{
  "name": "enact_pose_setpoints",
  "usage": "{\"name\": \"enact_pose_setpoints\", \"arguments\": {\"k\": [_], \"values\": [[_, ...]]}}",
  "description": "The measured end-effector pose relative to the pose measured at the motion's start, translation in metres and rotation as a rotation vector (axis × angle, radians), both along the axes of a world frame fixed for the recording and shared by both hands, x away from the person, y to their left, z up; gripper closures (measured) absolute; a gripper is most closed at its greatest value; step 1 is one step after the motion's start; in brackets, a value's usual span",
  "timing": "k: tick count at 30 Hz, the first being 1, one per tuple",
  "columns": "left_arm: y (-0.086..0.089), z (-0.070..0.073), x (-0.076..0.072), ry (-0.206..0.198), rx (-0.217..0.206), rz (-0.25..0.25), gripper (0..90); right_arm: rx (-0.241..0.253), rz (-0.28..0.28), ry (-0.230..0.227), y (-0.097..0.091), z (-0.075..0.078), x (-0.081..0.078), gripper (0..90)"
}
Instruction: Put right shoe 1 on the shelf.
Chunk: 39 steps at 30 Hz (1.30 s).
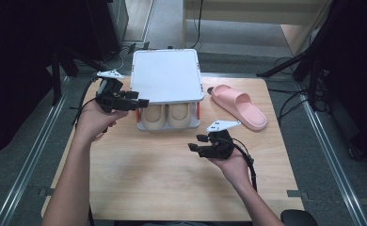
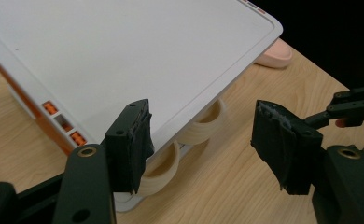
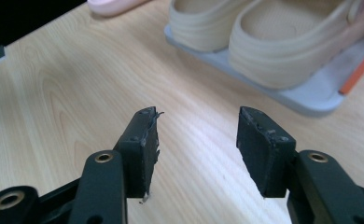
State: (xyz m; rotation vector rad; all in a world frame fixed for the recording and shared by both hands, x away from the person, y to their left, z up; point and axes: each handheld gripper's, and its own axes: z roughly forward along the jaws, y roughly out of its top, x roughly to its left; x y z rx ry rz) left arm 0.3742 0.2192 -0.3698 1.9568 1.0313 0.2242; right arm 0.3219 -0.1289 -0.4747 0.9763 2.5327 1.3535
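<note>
A white shoe rack with a flat top panel and orange side pieces stands at the table's far middle. A pair of cream slippers sits on its lower shelf, toes toward me. A pink slipper lies on the table to the right of the rack. My left gripper is at the rack's front left corner, open; in the left gripper view its jaws straddle the top panel's near corner without touching. My right gripper hovers open over bare wood before the rack, nothing between its jaws.
The wooden table has free room in front of the rack and at both near corners. Dark stands and cables surround the table on the floor. The pink slipper lies close to the far right edge.
</note>
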Motion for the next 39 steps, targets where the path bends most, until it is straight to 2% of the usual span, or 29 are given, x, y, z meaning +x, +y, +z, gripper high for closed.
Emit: {"name": "enact_pose_setpoints", "arguments": {"k": [6,12,17,25,29,31,33,35,37,39], "values": [[0.013,0.002,-0.008,0.000,-0.005,0.034,37.5,0.021,0.005,0.010,-0.011,0.002,-0.005,47.1],[0.027,-0.001,-0.015,0.012,-0.004,0.067,37.5,0.028,-0.007,0.013,-0.019,0.003,0.000,46.5],[0.039,-0.002,-0.021,0.006,-0.006,0.100,37.6,0.030,-0.022,0.008,-0.025,0.003,0.004,45.9],[0.056,-0.007,-0.027,-0.005,0.009,0.141,40.4,0.039,-0.027,-0.004,-0.023,0.004,0.010,45.9],[0.065,-0.014,-0.028,0.006,0.016,0.167,43.5,0.039,-0.029,-0.001,-0.023,0.004,0.013,45.9],[0.069,-0.016,-0.029,0.010,0.034,0.193,48.6,0.039,-0.026,-0.002,-0.022,0.004,0.014,45.9],[0.074,-0.018,-0.029,0.008,0.026,0.224,61.6,0.035,-0.024,0.000,-0.021,0.004,0.015,45.9],[0.081,-0.021,-0.029,0.007,0.025,0.246,67.5,0.031,-0.024,0.000,-0.020,0.003,0.016,45.8],[0.087,-0.027,-0.028,0.010,0.006,0.259,74.2,0.028,-0.025,0.002,-0.019,0.002,0.016,45.8],[0.094,-0.033,-0.026,0.016,0.010,0.276,80.0,0.027,-0.025,0.005,-0.019,0.002,0.017,45.8]]}}
